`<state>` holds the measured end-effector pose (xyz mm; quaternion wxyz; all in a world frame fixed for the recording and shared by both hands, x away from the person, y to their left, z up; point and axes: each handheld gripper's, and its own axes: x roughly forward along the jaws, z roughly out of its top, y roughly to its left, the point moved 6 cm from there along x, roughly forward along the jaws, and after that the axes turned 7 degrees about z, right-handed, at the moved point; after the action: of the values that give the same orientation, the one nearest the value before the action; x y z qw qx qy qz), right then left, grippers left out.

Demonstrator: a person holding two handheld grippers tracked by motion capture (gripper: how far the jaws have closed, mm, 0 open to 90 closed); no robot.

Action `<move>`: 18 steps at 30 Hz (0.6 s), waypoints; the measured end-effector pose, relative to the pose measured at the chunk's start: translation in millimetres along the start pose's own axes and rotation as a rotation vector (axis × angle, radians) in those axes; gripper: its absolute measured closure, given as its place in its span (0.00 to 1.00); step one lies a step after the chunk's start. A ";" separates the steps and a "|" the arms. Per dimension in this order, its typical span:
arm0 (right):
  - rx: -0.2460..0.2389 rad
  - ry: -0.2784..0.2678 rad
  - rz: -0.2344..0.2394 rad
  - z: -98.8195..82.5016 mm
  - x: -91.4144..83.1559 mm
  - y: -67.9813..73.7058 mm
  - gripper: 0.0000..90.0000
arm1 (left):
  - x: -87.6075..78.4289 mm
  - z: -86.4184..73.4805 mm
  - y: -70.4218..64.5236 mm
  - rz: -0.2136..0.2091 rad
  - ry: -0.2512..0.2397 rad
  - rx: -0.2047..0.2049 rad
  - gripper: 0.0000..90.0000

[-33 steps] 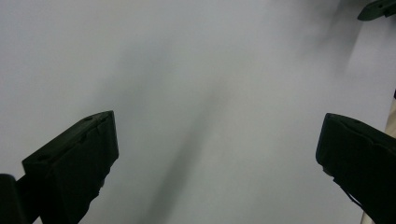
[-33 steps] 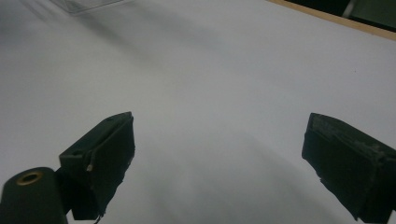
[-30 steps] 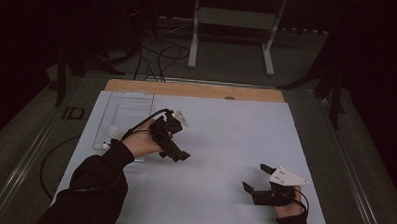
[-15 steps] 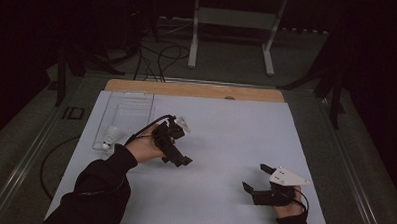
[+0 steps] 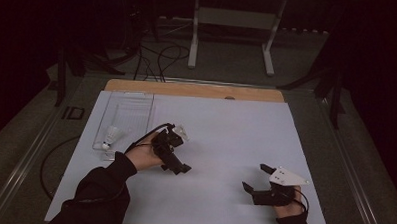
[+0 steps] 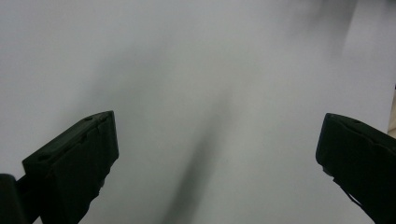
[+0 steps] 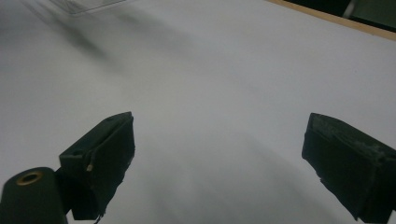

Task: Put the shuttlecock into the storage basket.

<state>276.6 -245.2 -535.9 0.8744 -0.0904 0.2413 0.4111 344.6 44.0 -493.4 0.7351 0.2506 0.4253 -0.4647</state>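
Left gripper point(image 5: 177, 166): jaws spread, empty, over bare white table point(image 5: 225, 138). Shuttlecock point(image 5: 111, 137) lay in the clear tray point(image 5: 131, 109) to its left, cork end toward the person; left hand nearer. Right gripper point(image 5: 256, 181): spread, idle. Versus earlier frame: left gripper had drifted farther from tray

The high view looks forward and down from above the near edge of the white bench point(image 5: 225, 138), while each gripper view rides low and close over this same surface, looking out between its two black jaws.
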 end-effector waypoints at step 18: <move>0.004 0.000 0.000 -0.2 -0.3 -0.2 0.10 | 5.1 -27.5 -10.3 0.003 0.001 -0.003 0.00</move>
<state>276.5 -245.6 -535.9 0.8745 -0.0887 0.2422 0.4107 325.6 58.1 -511.6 0.7358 0.2504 0.4260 -0.4631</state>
